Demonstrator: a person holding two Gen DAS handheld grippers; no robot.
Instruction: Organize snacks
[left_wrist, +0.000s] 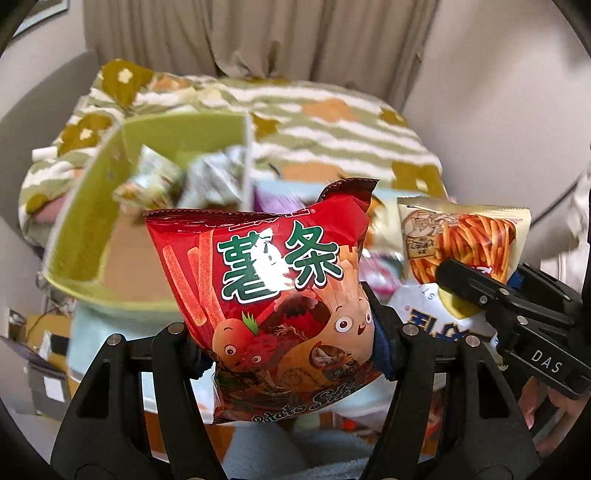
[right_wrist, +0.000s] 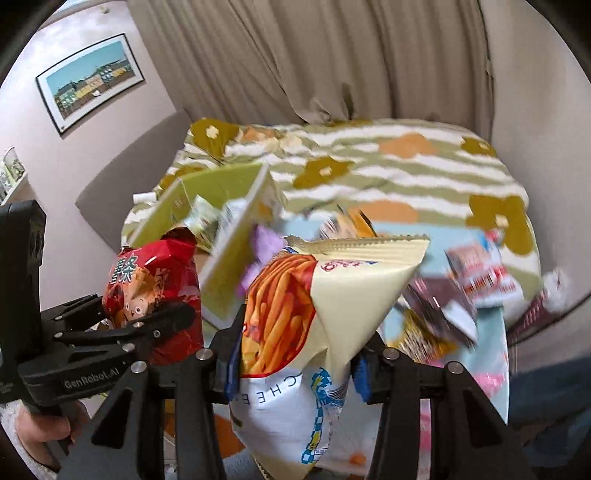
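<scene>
My left gripper (left_wrist: 291, 354) is shut on a red potato-stick bag (left_wrist: 280, 295) and holds it up in front of a green open box (left_wrist: 85, 229). The same bag shows at the left of the right wrist view (right_wrist: 155, 288). My right gripper (right_wrist: 295, 365) is shut on a cream cheese-stick bag (right_wrist: 332, 306), held above the bed; that bag shows at the right of the left wrist view (left_wrist: 465, 240). The green box (right_wrist: 229, 273) holds a few snack packets (left_wrist: 177, 181).
Several loose snack packets (right_wrist: 476, 273) lie on a pale blue sheet (right_wrist: 495, 343) to the right of the box. A flowered striped blanket (right_wrist: 388, 162) covers the bed behind. Curtains (right_wrist: 314, 55) hang at the back. A framed picture (right_wrist: 88, 81) hangs on the left wall.
</scene>
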